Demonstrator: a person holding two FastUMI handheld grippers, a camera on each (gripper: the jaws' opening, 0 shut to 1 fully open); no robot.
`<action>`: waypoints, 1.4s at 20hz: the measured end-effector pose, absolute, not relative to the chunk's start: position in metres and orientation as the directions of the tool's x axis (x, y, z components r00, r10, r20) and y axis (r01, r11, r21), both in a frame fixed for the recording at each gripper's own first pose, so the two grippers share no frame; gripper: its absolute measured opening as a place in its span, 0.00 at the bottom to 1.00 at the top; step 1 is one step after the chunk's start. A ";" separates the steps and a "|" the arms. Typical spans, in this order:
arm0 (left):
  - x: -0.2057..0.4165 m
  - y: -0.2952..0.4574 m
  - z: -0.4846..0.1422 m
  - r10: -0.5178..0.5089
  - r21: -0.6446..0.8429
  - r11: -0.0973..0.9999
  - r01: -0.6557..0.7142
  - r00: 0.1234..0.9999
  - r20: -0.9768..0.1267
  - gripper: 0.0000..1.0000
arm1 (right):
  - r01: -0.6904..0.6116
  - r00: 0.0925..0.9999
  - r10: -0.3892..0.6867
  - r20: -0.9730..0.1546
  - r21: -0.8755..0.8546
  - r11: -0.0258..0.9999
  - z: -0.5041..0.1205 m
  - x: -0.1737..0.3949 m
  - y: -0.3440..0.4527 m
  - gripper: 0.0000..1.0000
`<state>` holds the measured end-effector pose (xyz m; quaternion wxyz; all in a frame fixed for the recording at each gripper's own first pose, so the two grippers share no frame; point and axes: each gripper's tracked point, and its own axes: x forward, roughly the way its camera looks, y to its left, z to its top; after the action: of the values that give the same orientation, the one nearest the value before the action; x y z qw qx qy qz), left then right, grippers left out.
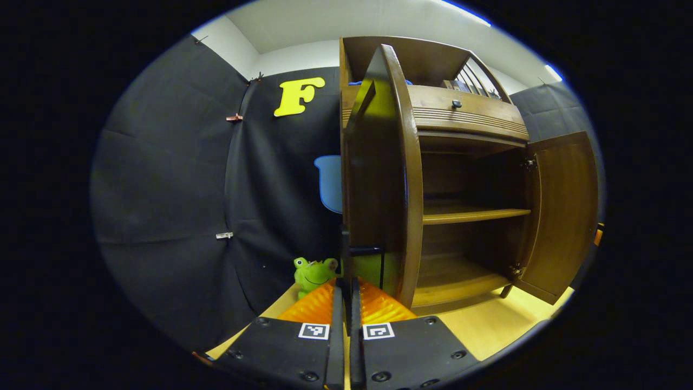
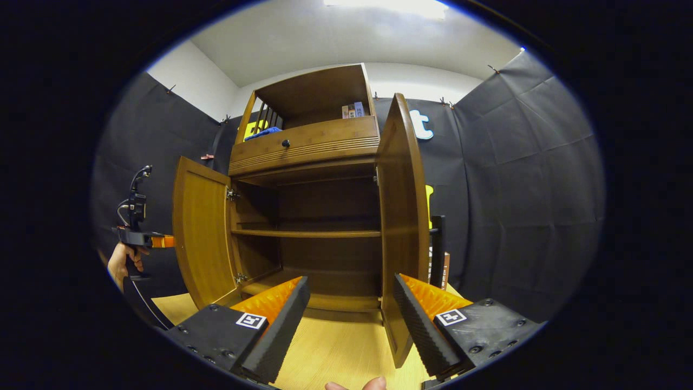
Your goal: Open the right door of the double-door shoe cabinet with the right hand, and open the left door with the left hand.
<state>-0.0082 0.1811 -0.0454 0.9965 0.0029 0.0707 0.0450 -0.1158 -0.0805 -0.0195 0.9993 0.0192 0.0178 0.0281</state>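
The wooden shoe cabinet (image 2: 325, 138) stands with both doors swung wide, its shelves bare. In the left gripper view the left door (image 1: 387, 162) shows edge-on, and my left gripper (image 1: 346, 287) is shut on the dark handle (image 1: 365, 251) on the door's outer face. The right door (image 1: 563, 216) hangs open at the far side. In the right gripper view my right gripper (image 2: 349, 319) is open, its fingers on either side of the right door's (image 2: 400, 216) lower edge without pressing on it. The left gripper (image 2: 165, 241), held by a hand (image 2: 122, 262), sits at the left door's (image 2: 203, 238) outer edge.
A green frog toy (image 1: 313, 273) sits on the pale wood floor (image 1: 487, 325) left of the cabinet, with a blue object (image 1: 328, 181) behind it. A drawer with a knob (image 2: 285, 143) tops the doors. Small boxes (image 2: 353, 110) stand on the upper shelf. Fingertips (image 2: 357, 385) show at the bottom edge.
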 end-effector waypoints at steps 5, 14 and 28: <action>-0.014 0.208 -0.048 0.092 -0.029 0.995 -0.097 0.985 -0.143 0.05 | -0.068 0.997 0.069 -0.035 0.034 0.997 -0.020 -0.108 -0.070 0.98; -0.038 0.215 -0.039 0.107 -0.039 0.993 -0.113 0.984 -0.141 0.02 | -0.082 0.996 0.083 -0.017 0.048 0.995 -0.014 -0.091 -0.041 0.98; -0.079 0.146 -0.017 0.172 0.019 0.985 -0.171 0.983 -0.061 0.99 | -0.087 0.996 0.088 -0.024 0.037 0.996 -0.025 -0.062 -0.031 0.98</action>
<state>-0.0789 0.1464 -0.0172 0.9958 0.0070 0.0312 0.0862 -0.0623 -0.0308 -0.0247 0.9988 0.0179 0.0129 0.0436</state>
